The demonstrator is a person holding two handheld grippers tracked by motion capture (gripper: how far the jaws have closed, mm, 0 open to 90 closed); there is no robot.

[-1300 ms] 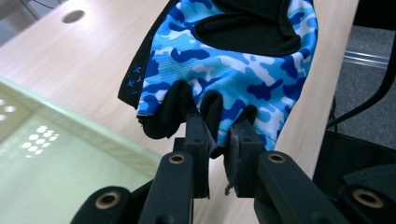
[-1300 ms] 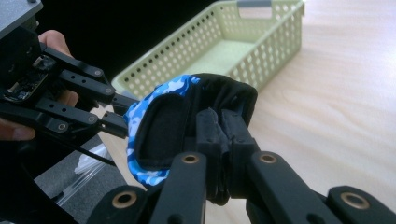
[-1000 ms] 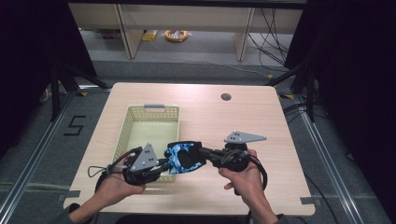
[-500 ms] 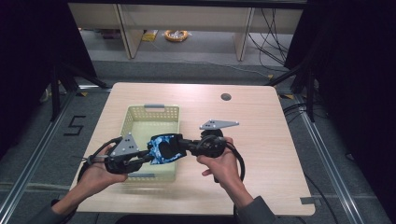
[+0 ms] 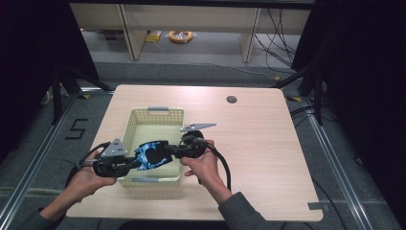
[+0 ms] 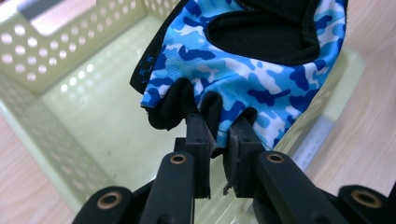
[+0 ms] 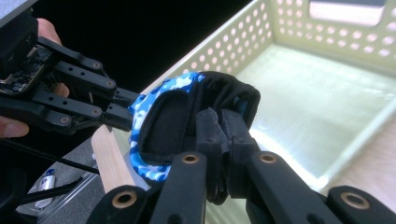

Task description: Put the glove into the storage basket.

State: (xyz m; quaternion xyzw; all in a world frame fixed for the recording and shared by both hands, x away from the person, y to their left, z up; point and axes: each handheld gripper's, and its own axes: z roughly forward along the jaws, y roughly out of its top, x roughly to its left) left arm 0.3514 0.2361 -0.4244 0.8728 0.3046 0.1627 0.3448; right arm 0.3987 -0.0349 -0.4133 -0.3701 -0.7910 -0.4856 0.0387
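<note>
A blue camouflage fingerless glove (image 5: 151, 154) with black trim hangs stretched between both grippers over the near half of the pale yellow perforated basket (image 5: 135, 121). My left gripper (image 5: 135, 163) is shut on the glove's finger end (image 6: 224, 107). My right gripper (image 5: 167, 152) is shut on the black cuff edge (image 7: 224, 100). In the right gripper view the left gripper (image 7: 122, 117) reaches in from the left and the basket floor (image 7: 303, 102) lies below. The glove is held above the basket floor (image 6: 98, 116), not resting on it.
The basket sits on a light wooden table (image 5: 258, 143), left of centre. A round cable hole (image 5: 231, 99) is at the table's far right. Black cables trail from both grippers toward the near edge. Dark frames and floor surround the table.
Both grippers have carried the glove leftward and farther from the near edge, from beside the basket's front right corner to above its near half.
</note>
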